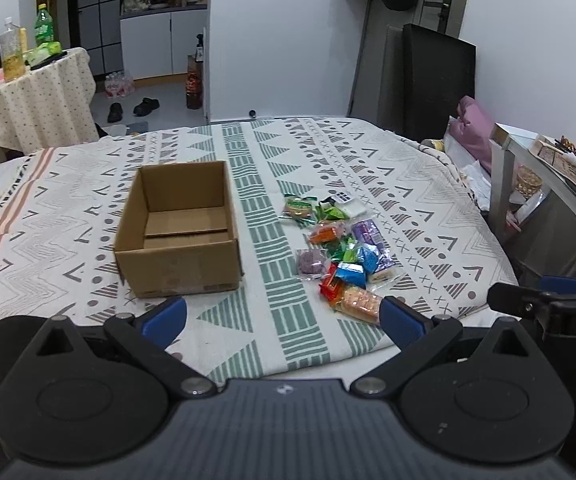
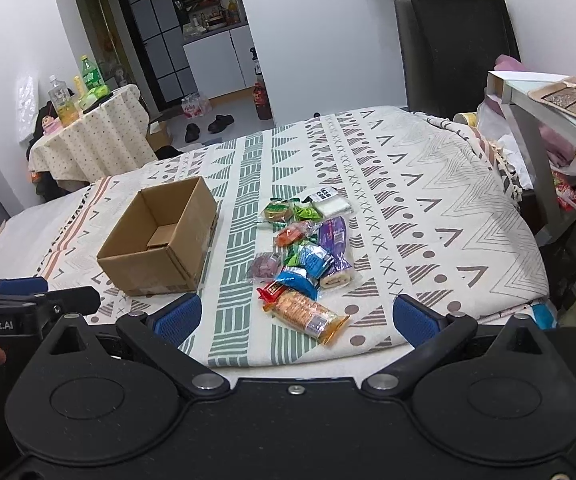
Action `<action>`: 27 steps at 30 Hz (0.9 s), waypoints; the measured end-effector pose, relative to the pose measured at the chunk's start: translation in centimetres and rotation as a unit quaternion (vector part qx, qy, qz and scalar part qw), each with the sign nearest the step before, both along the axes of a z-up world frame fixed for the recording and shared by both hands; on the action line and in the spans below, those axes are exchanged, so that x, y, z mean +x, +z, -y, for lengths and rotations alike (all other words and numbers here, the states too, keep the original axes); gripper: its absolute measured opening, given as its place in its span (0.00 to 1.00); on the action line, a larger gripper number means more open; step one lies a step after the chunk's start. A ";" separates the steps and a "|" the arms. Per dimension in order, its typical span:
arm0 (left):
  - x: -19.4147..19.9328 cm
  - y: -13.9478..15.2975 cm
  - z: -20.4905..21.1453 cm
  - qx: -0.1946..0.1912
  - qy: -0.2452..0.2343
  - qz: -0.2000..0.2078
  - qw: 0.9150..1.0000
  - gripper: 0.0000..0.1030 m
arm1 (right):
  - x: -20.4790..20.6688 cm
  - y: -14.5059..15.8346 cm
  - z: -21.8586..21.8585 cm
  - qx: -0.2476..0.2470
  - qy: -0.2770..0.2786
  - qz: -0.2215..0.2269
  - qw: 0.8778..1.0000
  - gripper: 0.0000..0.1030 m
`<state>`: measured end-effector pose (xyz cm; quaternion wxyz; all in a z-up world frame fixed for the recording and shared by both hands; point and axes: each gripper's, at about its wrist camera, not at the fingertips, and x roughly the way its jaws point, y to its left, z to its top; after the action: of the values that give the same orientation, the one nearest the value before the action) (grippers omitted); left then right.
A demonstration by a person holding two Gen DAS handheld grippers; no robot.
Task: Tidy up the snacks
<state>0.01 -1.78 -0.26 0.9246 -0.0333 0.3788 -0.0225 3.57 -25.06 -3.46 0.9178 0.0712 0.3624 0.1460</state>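
An open, empty cardboard box (image 1: 180,232) stands on the patterned cloth, also in the right wrist view (image 2: 160,240). To its right lies a pile of wrapped snacks (image 1: 339,252), seen too in the right wrist view (image 2: 307,256). The nearest one is an orange cracker pack (image 2: 307,314). My left gripper (image 1: 284,320) is open and empty, near the cloth's front edge, in front of the box and pile. My right gripper (image 2: 295,318) is open and empty, its fingers on either side of the cracker pack but short of it.
The cloth covers a bed (image 1: 367,152). A small table with bottles (image 1: 28,84) stands far left. A white desk with clutter (image 1: 547,160) is at the right. A black chair (image 2: 455,48) stands behind the bed.
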 end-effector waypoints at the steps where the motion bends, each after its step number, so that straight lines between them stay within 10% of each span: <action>1: 0.2 -0.1 0.0 -0.005 -0.005 0.000 1.000 0.99 | 0.3 -0.2 0.1 0.000 0.002 0.000 1.000 0.99; 27: 9.4 -6.9 1.6 -0.046 -0.014 -0.084 0.995 0.69 | 9.4 -9.2 -0.9 0.022 0.037 -0.125 0.991 0.65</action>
<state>9.45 -3.37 -7.13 0.8866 -0.0723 0.4541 -0.0501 12.98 -24.19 -12.68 0.8573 0.0959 0.4737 0.1776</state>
